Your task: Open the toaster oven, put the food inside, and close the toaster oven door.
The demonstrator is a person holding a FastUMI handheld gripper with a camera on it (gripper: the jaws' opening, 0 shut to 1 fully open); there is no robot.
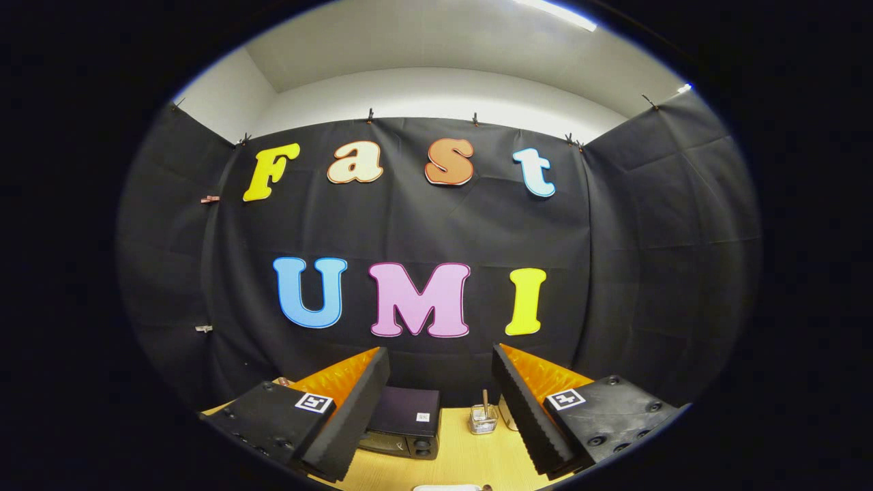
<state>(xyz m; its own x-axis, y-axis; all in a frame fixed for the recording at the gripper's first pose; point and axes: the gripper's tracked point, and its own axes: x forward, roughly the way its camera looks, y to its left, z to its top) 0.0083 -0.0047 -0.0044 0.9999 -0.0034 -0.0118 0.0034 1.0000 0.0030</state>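
The black cloth wall [423,232] rises ahead of me, and below it lies the wooden tabletop [470,457]. On that tabletop, beyond my fingers and close behind the left one, sits the dark toaster oven [404,423], its door shut as far as I can see. My tool [440,409] is raised above the tabletop, its fingers wide apart and holding nothing. Between them, further back, stands a small wire basket [483,419] with a stick upright in it. A white edge [447,487] shows nearest me; I cannot tell what it is.
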